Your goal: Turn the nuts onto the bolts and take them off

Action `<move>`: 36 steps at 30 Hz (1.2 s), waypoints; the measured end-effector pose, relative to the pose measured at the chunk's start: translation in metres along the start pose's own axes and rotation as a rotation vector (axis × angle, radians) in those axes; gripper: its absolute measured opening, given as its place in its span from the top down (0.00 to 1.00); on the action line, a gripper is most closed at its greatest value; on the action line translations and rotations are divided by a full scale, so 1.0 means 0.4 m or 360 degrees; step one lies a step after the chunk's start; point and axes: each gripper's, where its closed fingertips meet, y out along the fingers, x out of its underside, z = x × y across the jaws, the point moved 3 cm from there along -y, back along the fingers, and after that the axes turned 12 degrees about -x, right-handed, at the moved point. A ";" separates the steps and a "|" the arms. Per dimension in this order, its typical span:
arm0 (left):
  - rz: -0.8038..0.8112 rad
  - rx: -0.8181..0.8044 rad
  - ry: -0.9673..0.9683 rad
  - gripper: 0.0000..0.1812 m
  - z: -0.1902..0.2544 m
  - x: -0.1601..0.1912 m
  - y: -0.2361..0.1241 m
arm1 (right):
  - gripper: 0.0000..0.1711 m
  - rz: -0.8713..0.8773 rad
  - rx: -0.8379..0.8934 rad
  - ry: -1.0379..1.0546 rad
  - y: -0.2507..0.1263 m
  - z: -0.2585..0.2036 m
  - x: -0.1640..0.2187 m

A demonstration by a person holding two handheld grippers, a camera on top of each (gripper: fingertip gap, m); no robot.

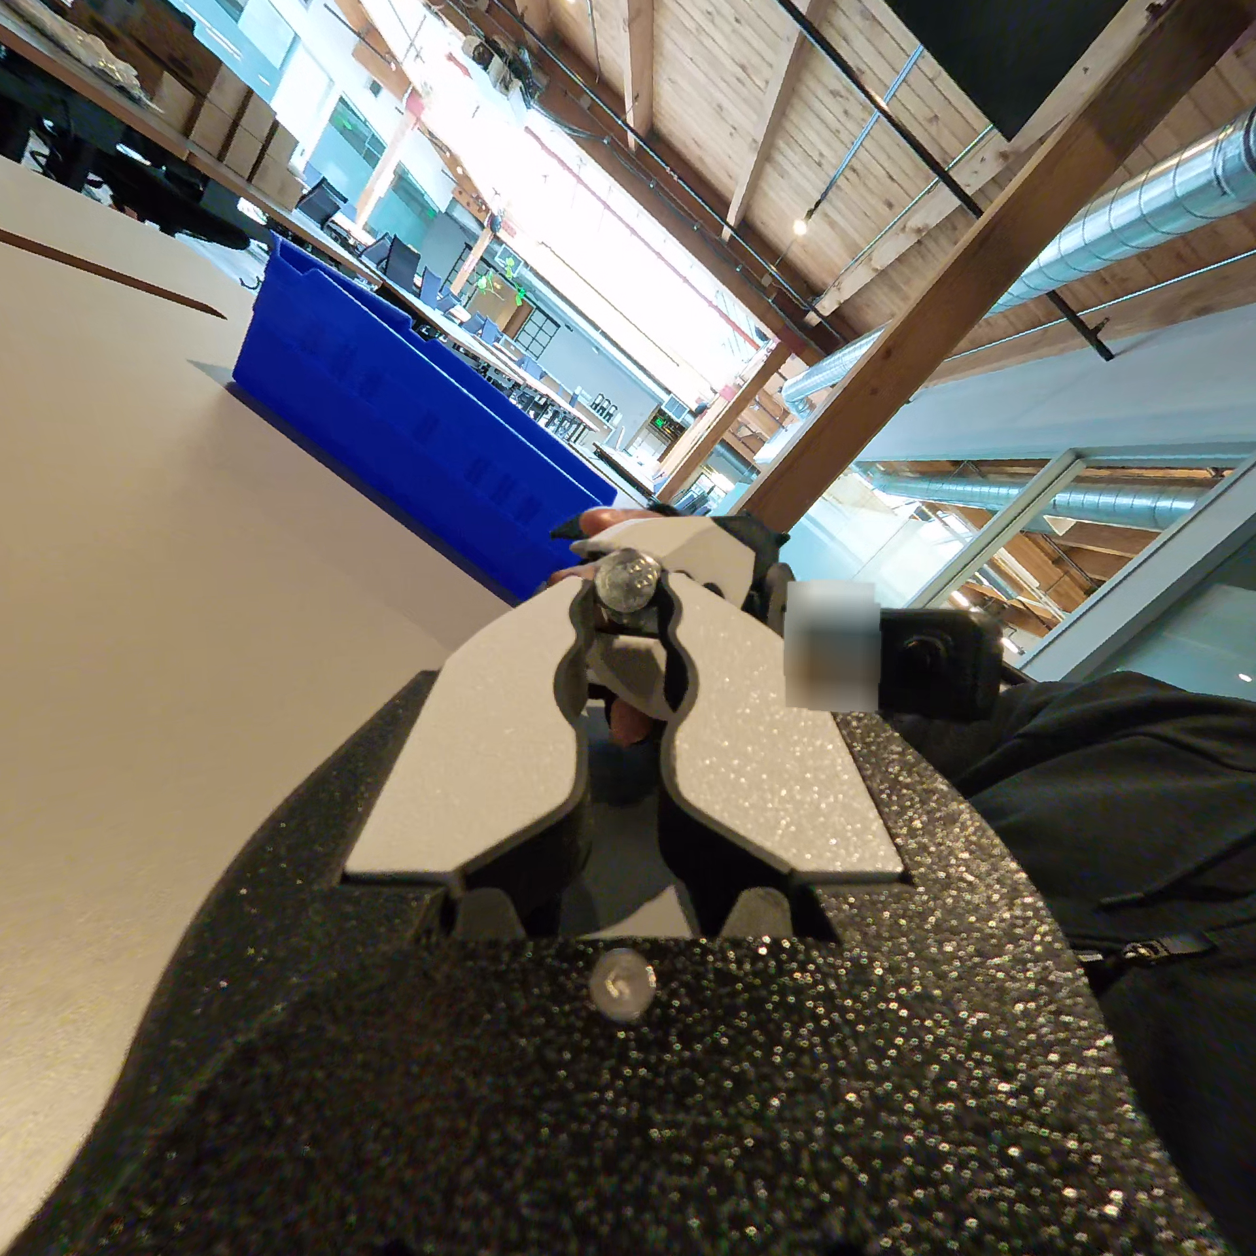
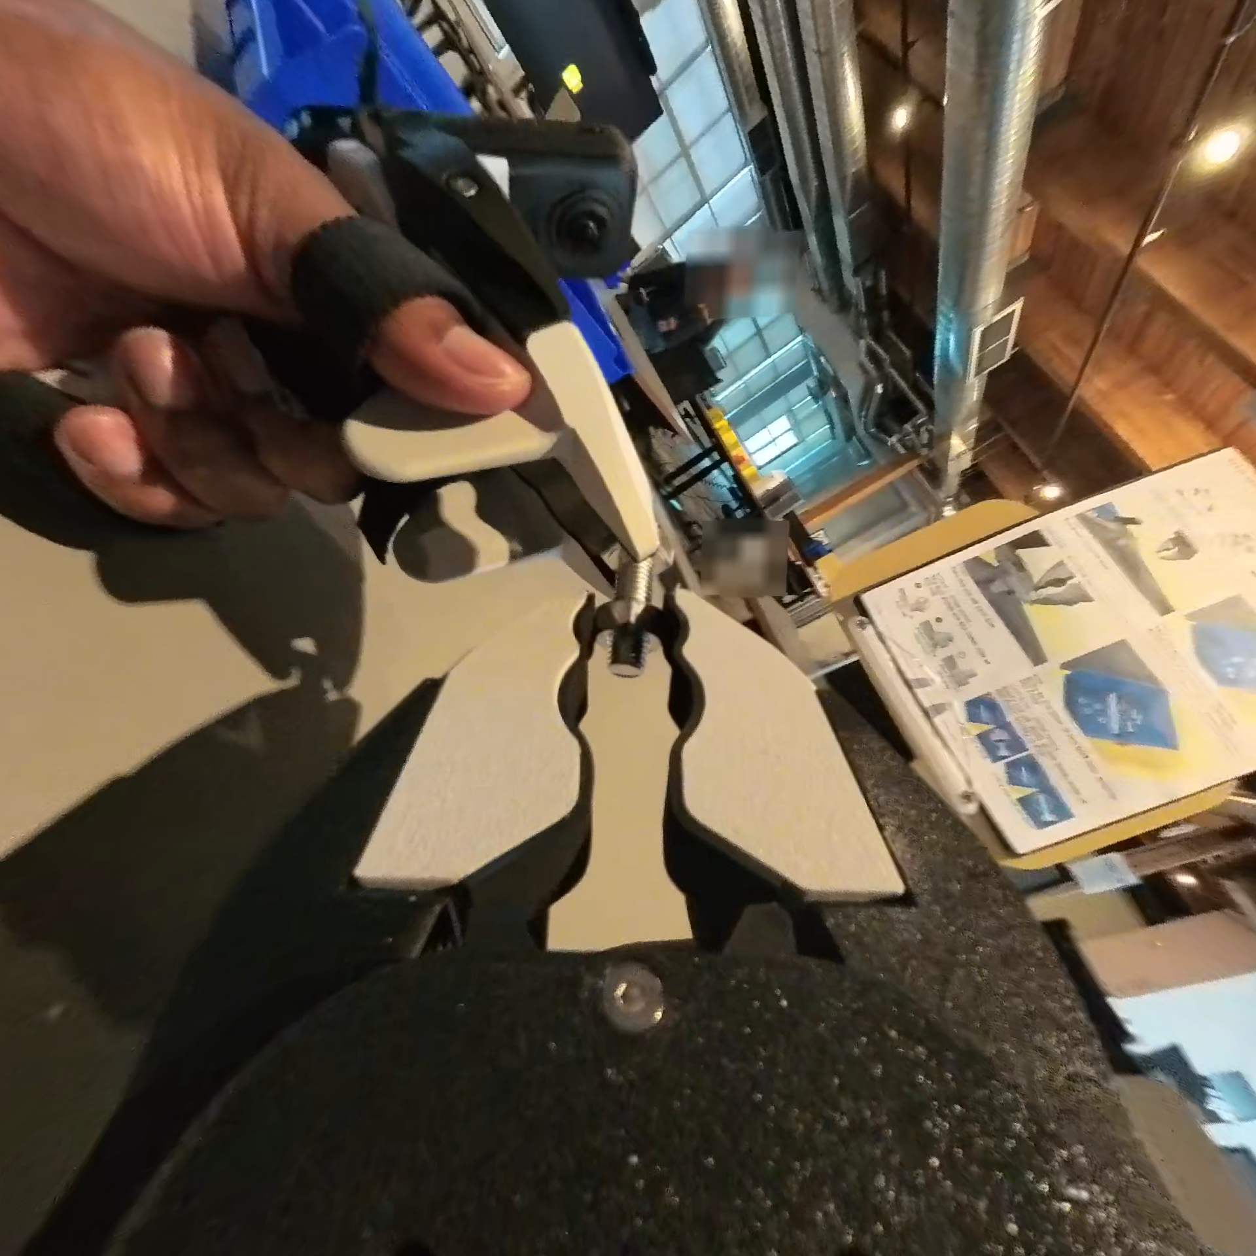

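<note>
In the left wrist view my left gripper (image 1: 625, 592) is shut on a steel bolt (image 1: 625, 576), whose round head faces the camera. One of the right gripper's white fingers (image 1: 669, 544) shows just behind it. In the right wrist view my right gripper (image 2: 629, 615) is shut on a nut (image 2: 612, 617) that sits on the bolt's thread (image 2: 635, 583). The bolt's end sticks out through the nut towards the camera. The left gripper's fingers (image 2: 598, 435) come in from the upper left and hold the bolt's far end. Both grippers are held above the table.
A blue plastic bin (image 1: 408, 408) stands on the white table (image 1: 170, 544) behind the grippers. A person's hand (image 2: 170, 238) holds the left gripper. A printed sheet on a board (image 2: 1087, 646) is at the right. A black sleeve (image 1: 1121, 781) is at the right. Less than 4 cm separates the two grippers' tips.
</note>
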 end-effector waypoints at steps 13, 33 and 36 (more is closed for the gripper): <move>-0.0011 -0.0007 0.0008 0.91 0.000 0.003 0.003 | 0.78 0.0526 -0.0693 0.1279 -0.004 0.017 0.023; 0.0016 -0.0112 -0.0077 0.91 -0.030 -0.006 0.002 | 0.69 -0.0286 -0.0156 0.0345 0.033 -0.016 0.057; 0.0002 -0.0113 -0.0069 0.91 -0.029 -0.004 0.005 | 0.70 -0.0300 -0.0145 0.0334 0.033 -0.014 0.060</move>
